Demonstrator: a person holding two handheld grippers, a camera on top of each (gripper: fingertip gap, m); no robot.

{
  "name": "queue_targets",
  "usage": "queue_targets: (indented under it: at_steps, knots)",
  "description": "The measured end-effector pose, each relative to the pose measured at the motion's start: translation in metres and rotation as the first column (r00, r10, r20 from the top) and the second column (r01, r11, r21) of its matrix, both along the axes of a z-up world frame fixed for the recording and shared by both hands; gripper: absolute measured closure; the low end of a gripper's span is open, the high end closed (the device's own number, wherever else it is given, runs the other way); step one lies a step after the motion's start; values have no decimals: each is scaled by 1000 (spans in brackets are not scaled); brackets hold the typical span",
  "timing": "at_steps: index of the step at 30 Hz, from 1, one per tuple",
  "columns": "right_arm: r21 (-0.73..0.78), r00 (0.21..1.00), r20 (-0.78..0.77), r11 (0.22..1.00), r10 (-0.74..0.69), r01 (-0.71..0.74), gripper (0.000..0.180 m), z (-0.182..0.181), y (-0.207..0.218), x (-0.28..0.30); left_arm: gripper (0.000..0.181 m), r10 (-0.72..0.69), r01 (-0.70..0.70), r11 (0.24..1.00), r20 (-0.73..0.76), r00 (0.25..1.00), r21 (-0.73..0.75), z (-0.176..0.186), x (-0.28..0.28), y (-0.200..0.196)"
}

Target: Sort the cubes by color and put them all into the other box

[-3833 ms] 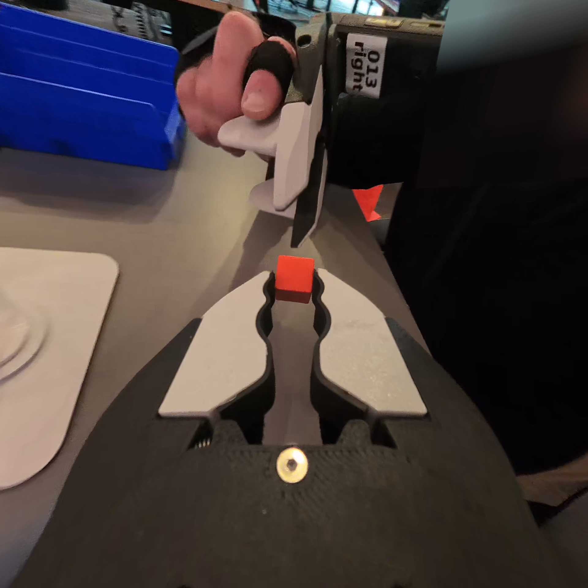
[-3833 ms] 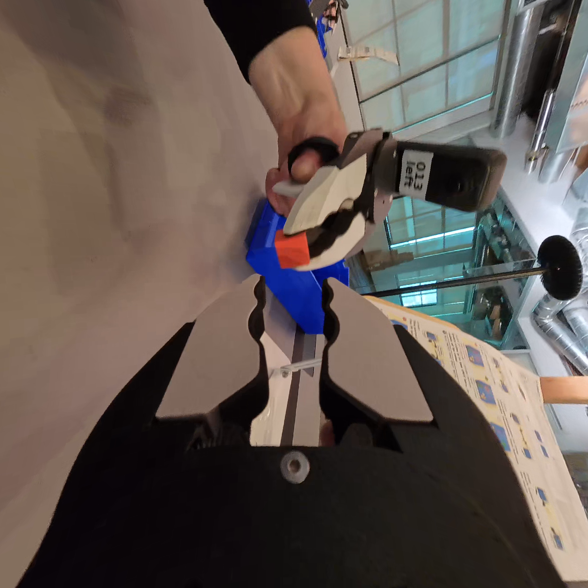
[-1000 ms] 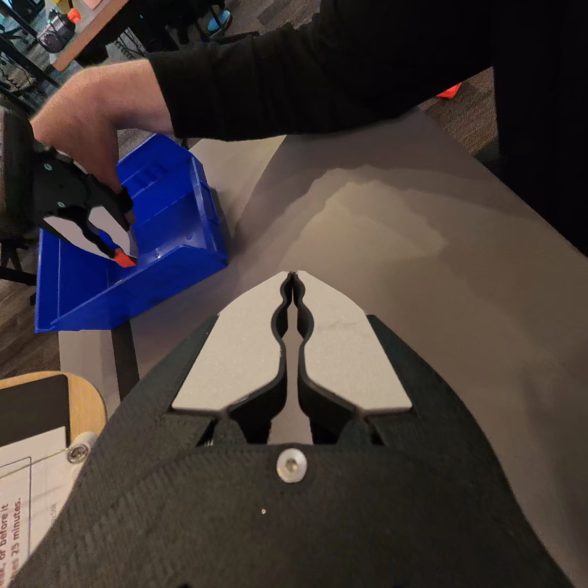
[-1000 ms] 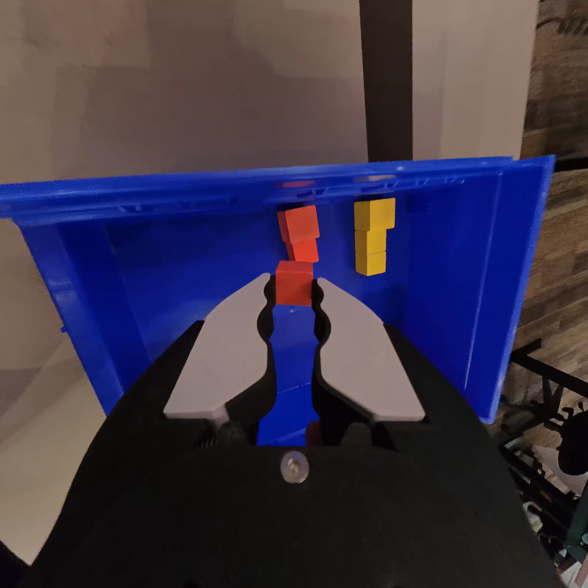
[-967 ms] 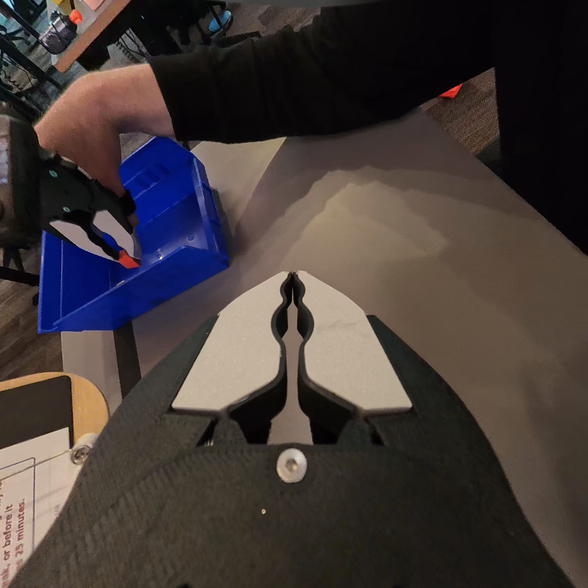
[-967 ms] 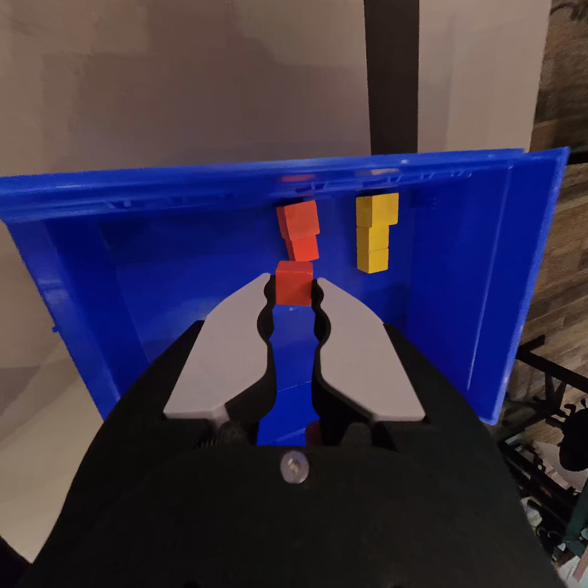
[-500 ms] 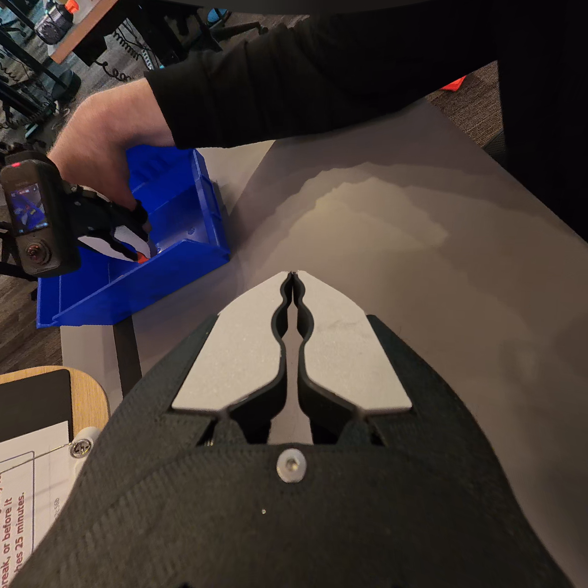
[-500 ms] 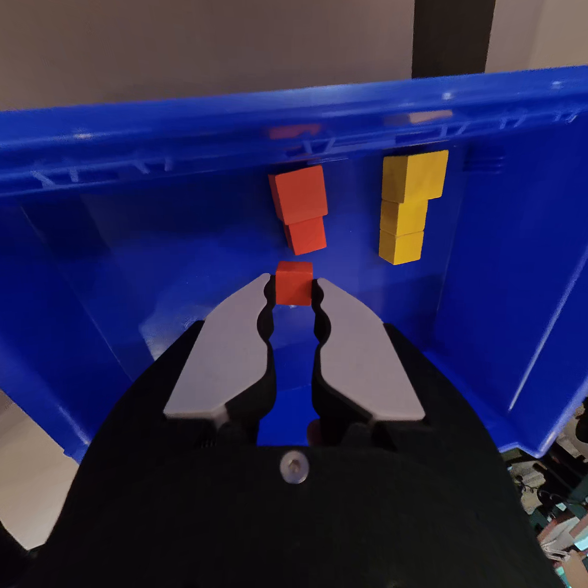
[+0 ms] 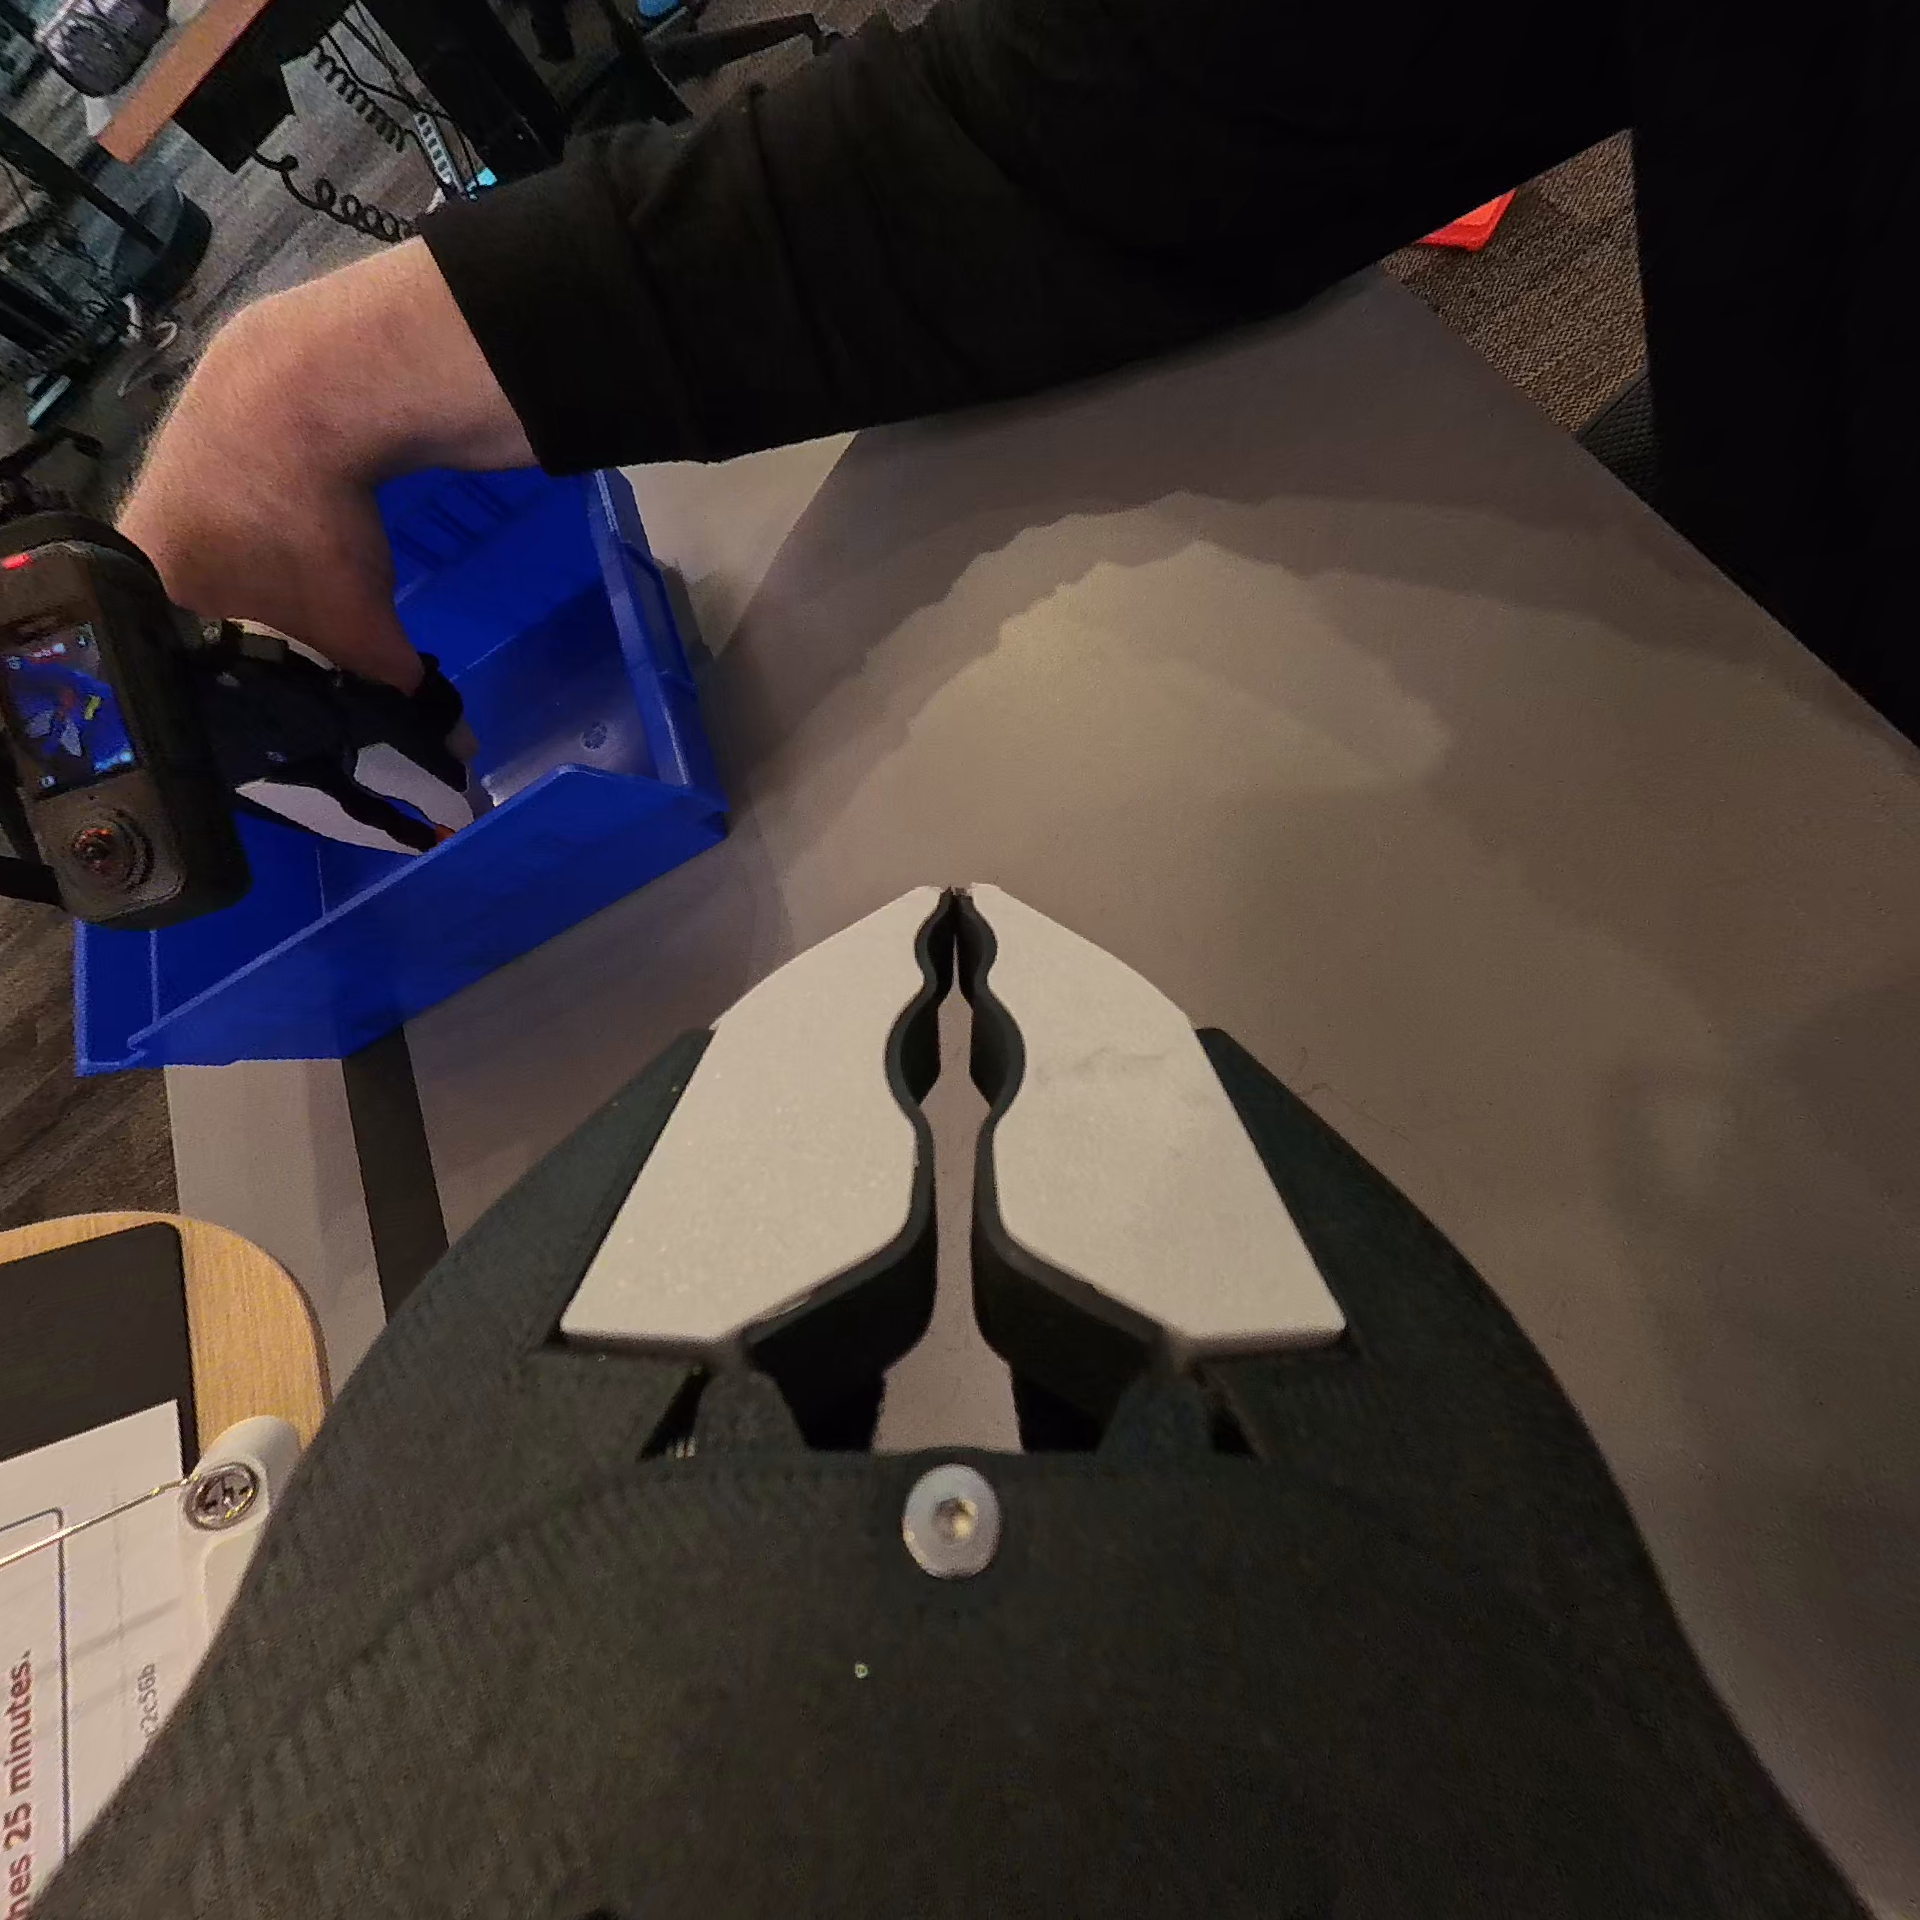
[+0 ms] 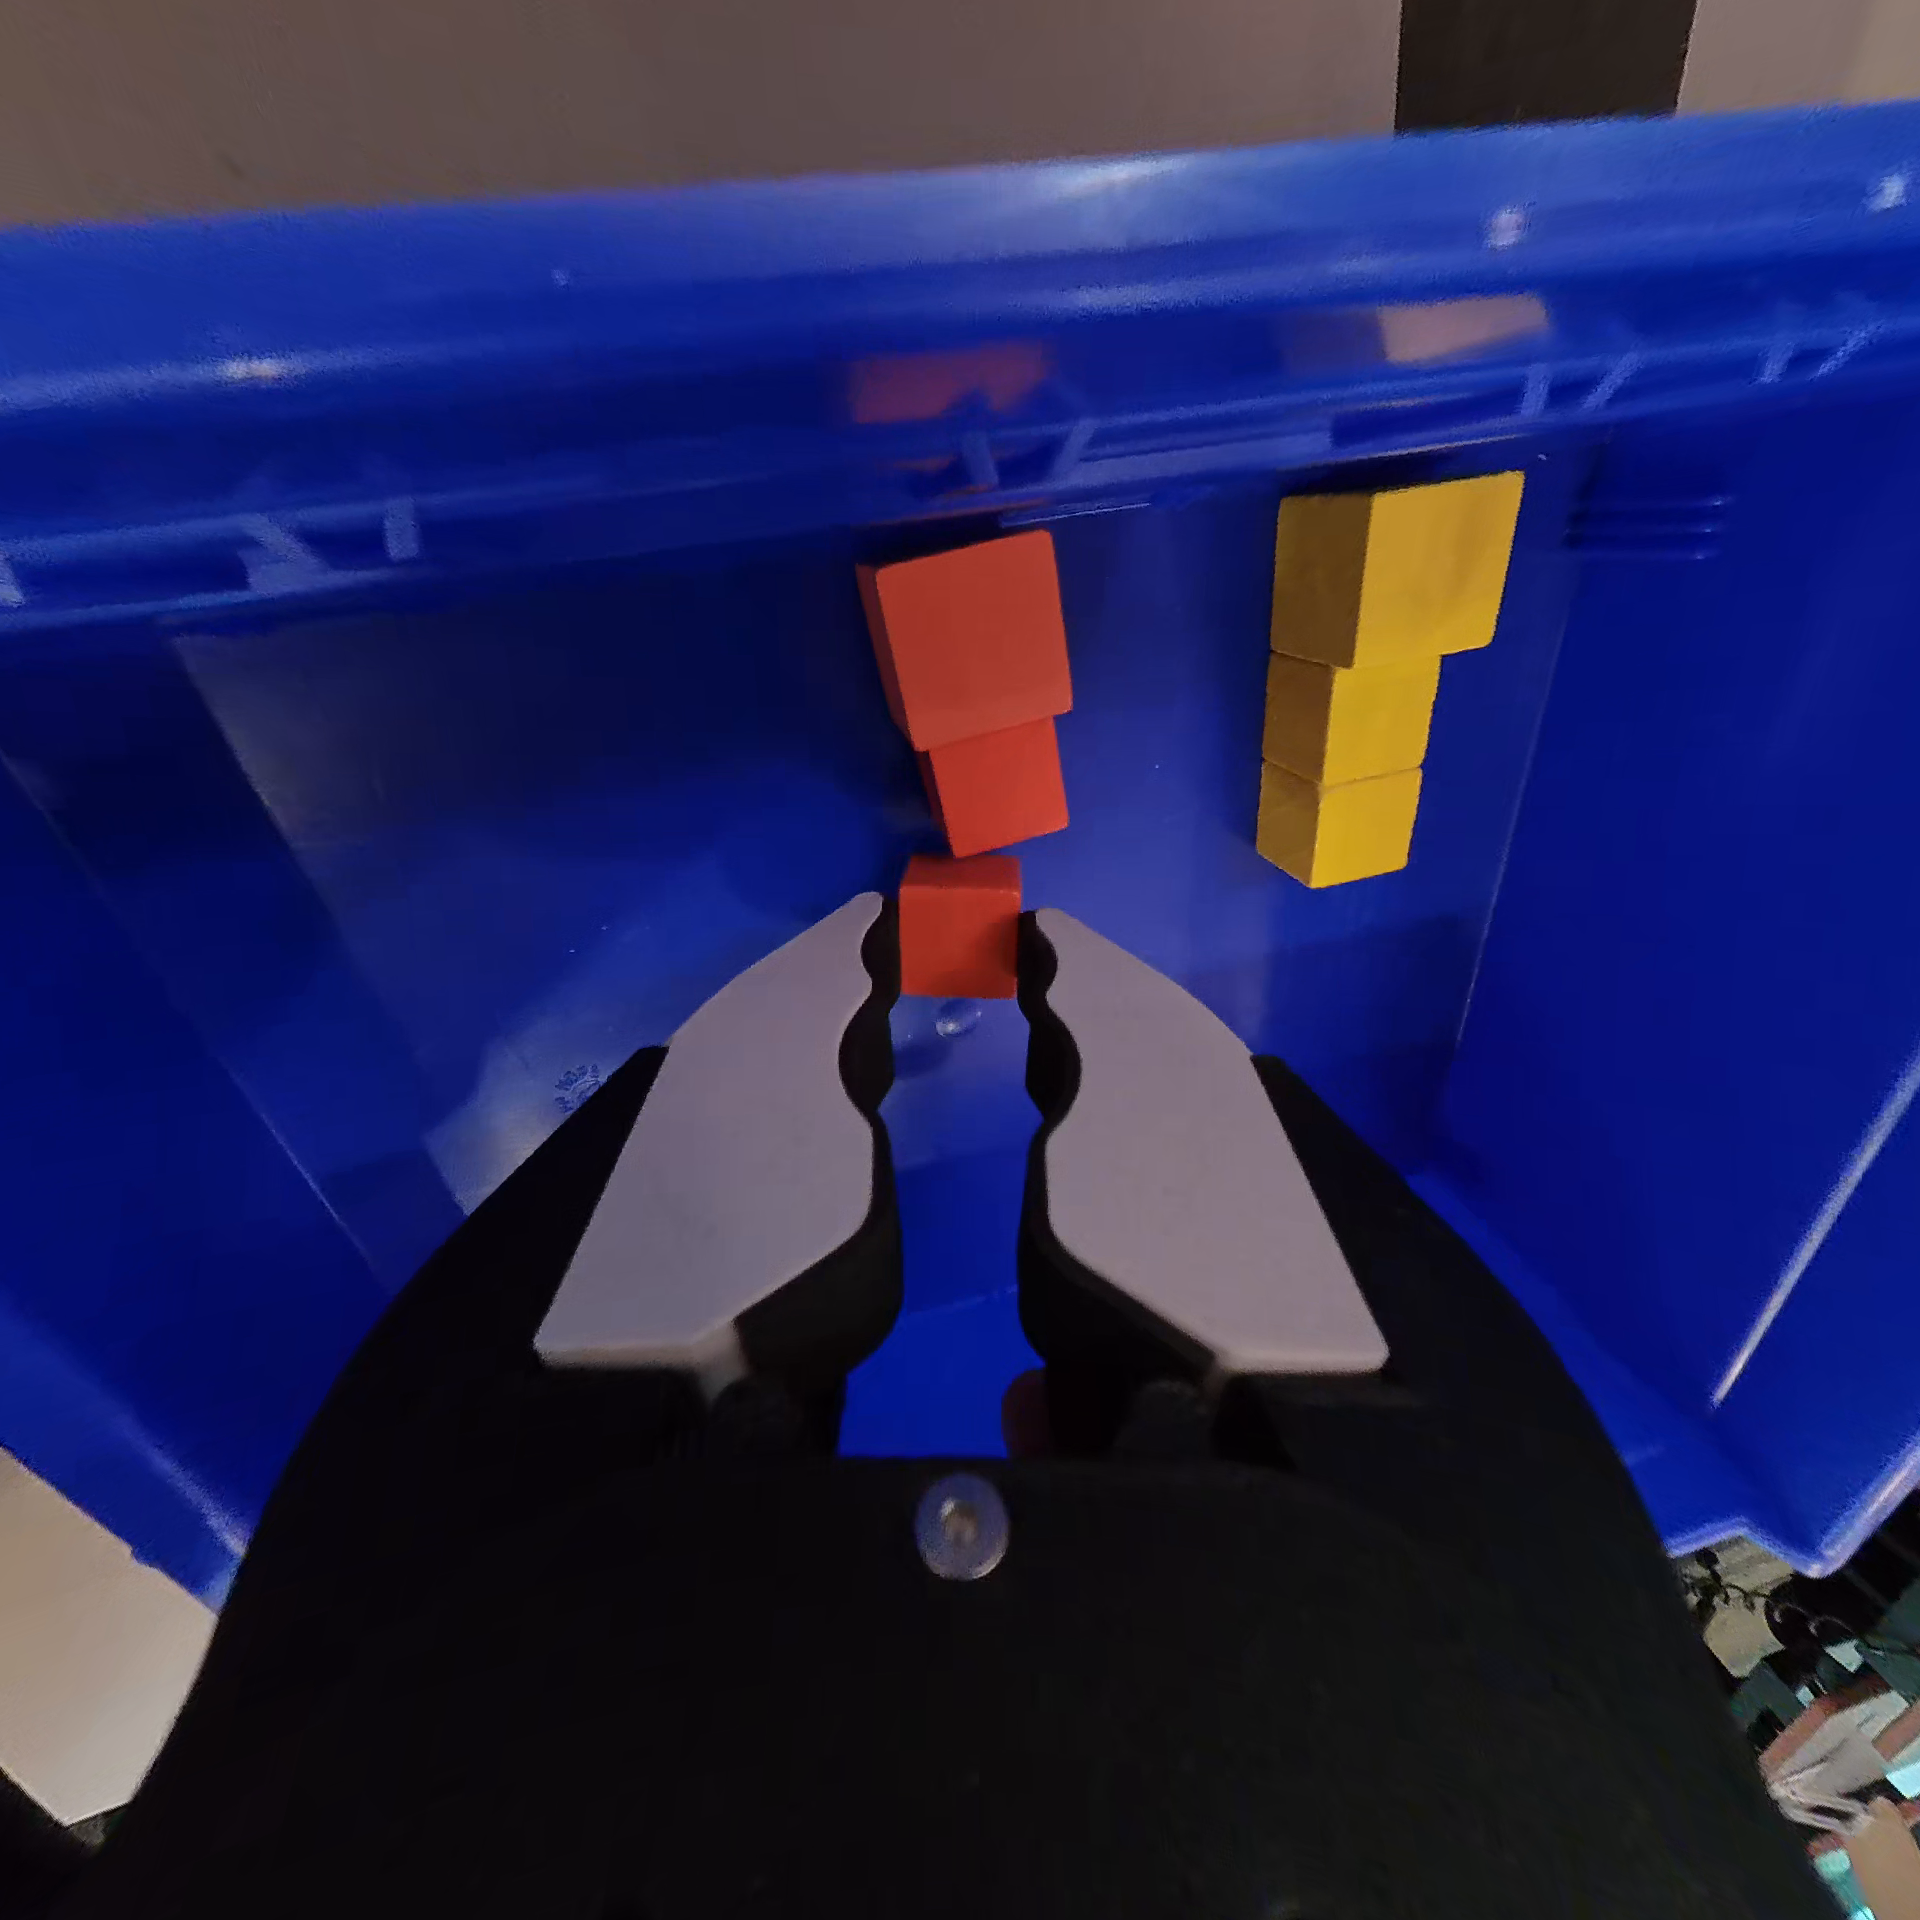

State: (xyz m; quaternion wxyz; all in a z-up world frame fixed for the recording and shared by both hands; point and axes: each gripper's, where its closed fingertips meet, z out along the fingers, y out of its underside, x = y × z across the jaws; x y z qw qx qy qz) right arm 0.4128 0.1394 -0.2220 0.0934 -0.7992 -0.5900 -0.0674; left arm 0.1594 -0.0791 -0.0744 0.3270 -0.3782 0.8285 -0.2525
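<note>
Pinching a red cube [image 10: 956, 925] in my right gripper [image 10: 954, 920], I risk knocking the red row [image 10: 982, 696] askew; left gripper [image 9: 956, 896] pressed together, empty.

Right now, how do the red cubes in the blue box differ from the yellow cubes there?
The red cubes form the left row, the yellow cubes the right row. Two red cubes lie free and a third red cube is clamped in the right gripper; all three yellow cubes lie free. Both rows run along the blue box floor.
</note>
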Motion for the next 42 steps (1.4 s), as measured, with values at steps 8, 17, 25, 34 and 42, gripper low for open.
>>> queue_targets:
  at_steps: [8, 17, 25, 34, 42]
  knots:
    - [3, 1000, -5, 1000, 10, -10, 158, -3, 1, -3, 181, -1, 1, 1000, -13, 1000, 4, -4, -1, 1]
    - [-11, 1000, -14, 1000, 15, -15, 158, -2, -1, -2, 181, -6, 6, 1000, -21, 1000, 10, -6, -1, 1]
    - [19, 1000, 9, 1000, 16, -16, 158, -3, 5, 0, 181, -10, 11, 1000, -34, 999, 19, -9, -1, 0]
    - [26, 999, 20, 999, 29, -29, 158, -3, 7, 0, 181, -20, 21, 1000, -42, 999, 23, -11, -2, -2]
    - [44, 999, 33, 999, 26, -28, 158, -3, 10, -1, 181, -33, 35, 999, -59, 998, 27, -14, -3, -5]
